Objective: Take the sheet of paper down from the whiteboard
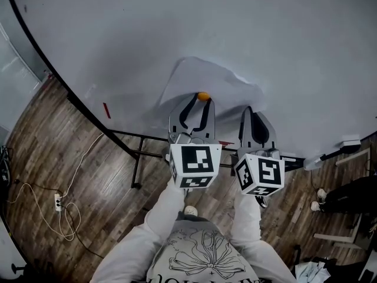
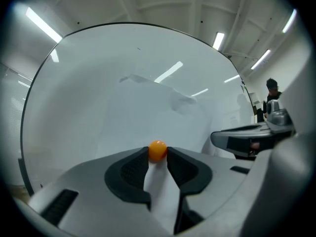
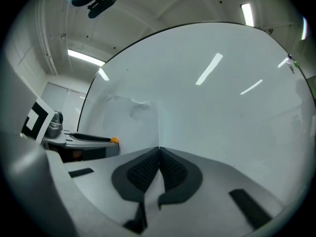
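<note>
The whiteboard is a broad, bare, pale grey board with a dark frame, standing upright. The sheet of paper is white and nearly the board's own shade; it lies against the middle of the board. It does not lie flat — its right part bulges off the surface with creases and a crumpled upper corner, while its left part sits smoother. A small round orange magnet sits low on the sheet, between the tips of the left gripper. The sheet's right edge is pinched in the right gripper.
</note>
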